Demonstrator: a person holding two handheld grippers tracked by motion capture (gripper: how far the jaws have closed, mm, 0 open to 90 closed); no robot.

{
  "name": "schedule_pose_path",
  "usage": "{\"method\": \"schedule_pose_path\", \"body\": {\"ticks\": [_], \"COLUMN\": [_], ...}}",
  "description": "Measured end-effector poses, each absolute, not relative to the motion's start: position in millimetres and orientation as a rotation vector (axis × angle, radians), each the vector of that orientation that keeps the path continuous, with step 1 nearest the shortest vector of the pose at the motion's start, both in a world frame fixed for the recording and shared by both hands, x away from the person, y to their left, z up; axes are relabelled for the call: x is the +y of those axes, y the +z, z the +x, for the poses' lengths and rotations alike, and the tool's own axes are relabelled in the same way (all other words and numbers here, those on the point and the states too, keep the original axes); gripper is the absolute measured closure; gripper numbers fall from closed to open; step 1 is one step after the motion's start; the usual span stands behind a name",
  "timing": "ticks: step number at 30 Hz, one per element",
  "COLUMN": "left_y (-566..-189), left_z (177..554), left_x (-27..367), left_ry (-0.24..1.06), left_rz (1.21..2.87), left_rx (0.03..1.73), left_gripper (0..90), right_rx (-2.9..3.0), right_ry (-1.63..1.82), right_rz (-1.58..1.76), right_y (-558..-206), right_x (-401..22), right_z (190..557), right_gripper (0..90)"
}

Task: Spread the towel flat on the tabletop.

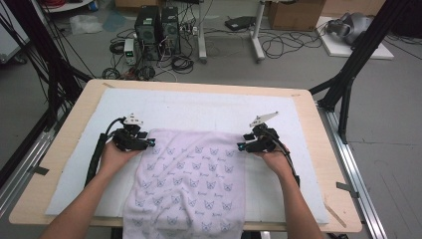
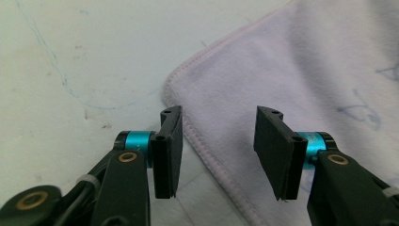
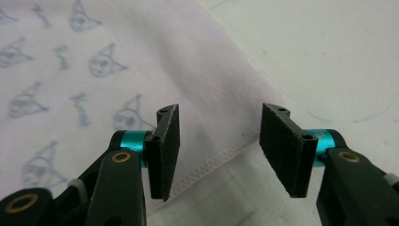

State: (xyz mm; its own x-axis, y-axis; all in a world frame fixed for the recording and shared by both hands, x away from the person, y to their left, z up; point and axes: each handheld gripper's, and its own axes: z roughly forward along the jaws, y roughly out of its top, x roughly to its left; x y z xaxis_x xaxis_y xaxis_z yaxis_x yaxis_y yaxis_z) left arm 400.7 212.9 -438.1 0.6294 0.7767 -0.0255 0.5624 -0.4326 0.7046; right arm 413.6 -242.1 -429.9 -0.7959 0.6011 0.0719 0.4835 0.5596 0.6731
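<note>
A: Where does the towel (image 1: 191, 184) lie?

B: Centre to lower middle of the high view, flat on the white mat (image 1: 199, 107) that covers the tabletop (image 1: 318, 149). Its near edge hangs over the front of the tabletop at the bottom of the frame. Pale cloth, small blue cat-face print.

A: And the hands?

B: One at each far corner. The left gripper (image 1: 149, 144) sits at the towel's upper left corner, the right gripper (image 1: 241, 146) at its upper right. Symmetric, likely so the cloth spreads square and stays taut across.

A: Fingers clenched on it?

B: No. Released on both sides. In the left gripper view the fingers (image 2: 168, 150) stand apart with the stitched hem running between them, nothing pinched. Same in the right gripper view: the fingers (image 3: 164, 150) are spread, hem below the gap, pads clear of the cloth.

A: So why hold there?

B: My reading: the corners have been set down where wanted, and the fingers stand wide to let the cloth rest flat without dragging it. Low and level to the mat for the same reason.
</note>
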Motion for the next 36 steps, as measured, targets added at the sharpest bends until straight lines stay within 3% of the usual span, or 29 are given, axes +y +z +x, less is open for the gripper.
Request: {"method": "schedule_pose_path", "body": {"ticks": [2,4,5,6,8,12,14,15,21,22,23,24,25,31,36], "left_y": [-439.7,-439.8,-439.2,-438.0,-434.4,-419.0,-400.9,-389.7,-314.0,-312.7,-315.7,-321.7,-329.6,-377.5,-392.1], "left_z": [401.3,400.8,401.0,400.9,402.6,413.5,421.9,426.4,455.8,460.8,465.0,468.1,470.1,452.8,424.6], "left_x": [211.7,209.0,207.4,205.0,203.6,210.5,213.1,213.1,211.9,209.6,207.1,205.8,206.7,224.7,231.8], "left_ry": [0.409,0.389,0.370,0.383,0.402,0.456,0.488,0.518,0.717,0.735,0.753,0.747,0.704,0.577,0.500], "left_rz": [2.148,2.154,2.163,2.179,2.187,2.143,2.090,2.071,1.893,1.894,1.916,1.936,1.961,2.015,2.040], "left_rx": [1.015,0.977,0.963,0.960,0.965,1.013,1.026,1.023,1.018,1.030,1.057,1.092,1.106,1.134,1.064], "left_gripper": [56.8,73.6,80.3,85.3,86.6,87.1,87.2,87.2,87.2,86.8,83.9,73.3,66.7,61.2,57.6], "right_rx": [2.630,2.644,2.628,2.642,2.687,2.698,2.640,2.640,2.455,2.416,2.353,2.298,2.308,2.447,2.489], "right_ry": [1.073,1.081,1.058,1.067,1.093,1.047,1.034,1.034,1.039,1.059,1.056,1.053,1.097,1.065,1.114], "right_rz": [0.935,0.913,0.893,0.881,0.859,0.851,0.828,0.828,0.815,0.838,0.864,0.926,0.981,1.036,0.992], "right_y": [-434.6,-438.2,-438.6,-437.9,-438.0,-422.8,-393.8,-393.8,-316.2,-308.4,-306.3,-309.5,-316.4,-373.6,-392.6], "right_x": [-241.8,-237.4,-234.5,-233.3,-230.3,-229.3,-229.2,-229.2,-233.1,-234.9,-236.2,-237.6,-240.6,-238.1,-232.7], "right_z": [416.4,417.7,417.2,417.7,419.3,427.8,439.6,439.6,472.9,478.5,482.5,486.0,489.9,472.9,442.9], "right_gripper": [49.4,55.4,63.5,78.1,85.8,86.6,86.9,86.9,86.6,83.0,69.9,61.3,58.5,51.3,51.1]}}
